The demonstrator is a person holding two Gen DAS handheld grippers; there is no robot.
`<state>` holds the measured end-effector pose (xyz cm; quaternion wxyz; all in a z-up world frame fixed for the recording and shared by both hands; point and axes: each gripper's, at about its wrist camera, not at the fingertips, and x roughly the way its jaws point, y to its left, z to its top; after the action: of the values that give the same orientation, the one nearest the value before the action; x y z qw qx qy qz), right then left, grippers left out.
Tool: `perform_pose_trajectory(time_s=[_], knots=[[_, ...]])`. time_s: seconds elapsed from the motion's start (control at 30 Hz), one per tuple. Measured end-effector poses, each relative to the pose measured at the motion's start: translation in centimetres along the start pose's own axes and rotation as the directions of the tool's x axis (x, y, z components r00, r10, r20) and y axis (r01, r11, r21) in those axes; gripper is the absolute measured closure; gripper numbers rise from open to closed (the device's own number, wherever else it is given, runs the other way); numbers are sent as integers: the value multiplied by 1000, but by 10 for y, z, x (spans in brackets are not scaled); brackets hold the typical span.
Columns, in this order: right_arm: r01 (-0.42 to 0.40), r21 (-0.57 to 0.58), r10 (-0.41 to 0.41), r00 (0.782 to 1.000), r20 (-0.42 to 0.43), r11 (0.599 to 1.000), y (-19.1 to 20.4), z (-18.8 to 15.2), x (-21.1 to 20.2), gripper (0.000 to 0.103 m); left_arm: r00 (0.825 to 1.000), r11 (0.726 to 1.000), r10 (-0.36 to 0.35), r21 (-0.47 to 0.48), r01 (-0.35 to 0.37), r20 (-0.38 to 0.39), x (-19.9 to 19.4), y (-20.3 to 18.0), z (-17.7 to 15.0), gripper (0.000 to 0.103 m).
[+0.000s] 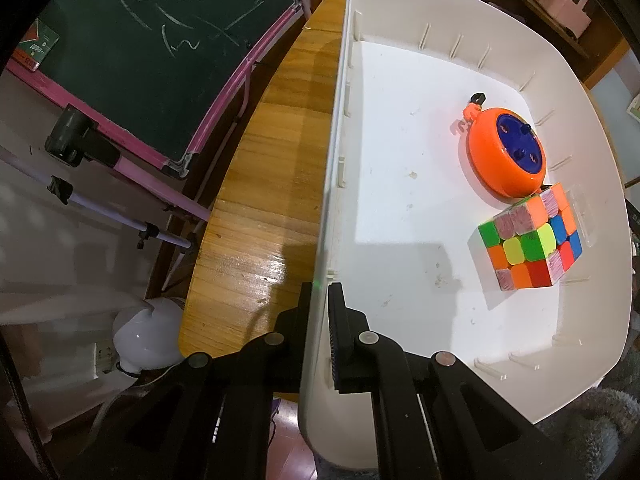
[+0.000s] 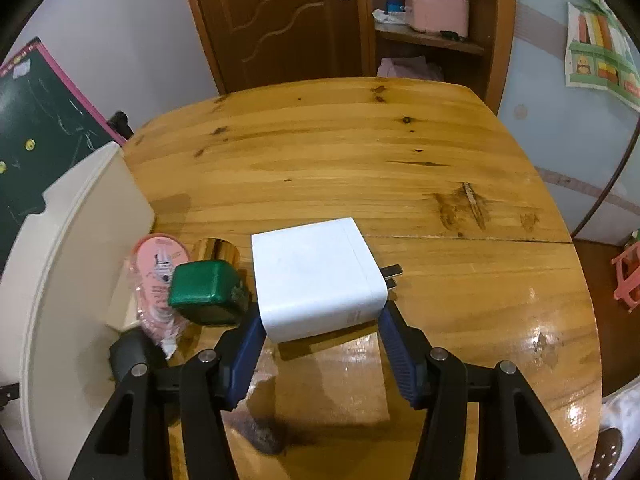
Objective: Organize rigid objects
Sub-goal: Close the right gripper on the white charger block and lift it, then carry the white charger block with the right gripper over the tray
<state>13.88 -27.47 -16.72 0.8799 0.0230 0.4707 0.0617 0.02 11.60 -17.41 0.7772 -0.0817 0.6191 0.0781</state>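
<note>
White charger (image 2: pixel 318 276) sat on the wooden table (image 2: pixel 400 160) between your right gripper (image 2: pixel 320 320) jaws, prongs pointing right; blue pads flanked its near corners, looked to be pressing. Judged light, stiff, smooth-sided, so it could slip; flat sides were best taken further in. Green box (image 2: pixel 206 290) lay just left. Your left gripper (image 1: pixel 319 304) was clamped on the white bin (image 1: pixel 440 60) wall

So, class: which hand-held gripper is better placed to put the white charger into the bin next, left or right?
Right. The right hand-held gripper already has the white charger between its fingers, above the table. The left hand-held gripper is busy, shut on the bin wall.
</note>
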Motion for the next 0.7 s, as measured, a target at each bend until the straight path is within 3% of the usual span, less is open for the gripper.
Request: perform_pose_trajectory(time_s=[0.4,0.7], knots=[[-64,13,64,998,28,998,-4,-17,-32,46,1000,1000,-7,0,7,7,-1,1,-1,97],[-59,-44,62,997,51,997,5,-23,-54,47,1000,1000,-11,-2,11,11,0,1,1,97]])
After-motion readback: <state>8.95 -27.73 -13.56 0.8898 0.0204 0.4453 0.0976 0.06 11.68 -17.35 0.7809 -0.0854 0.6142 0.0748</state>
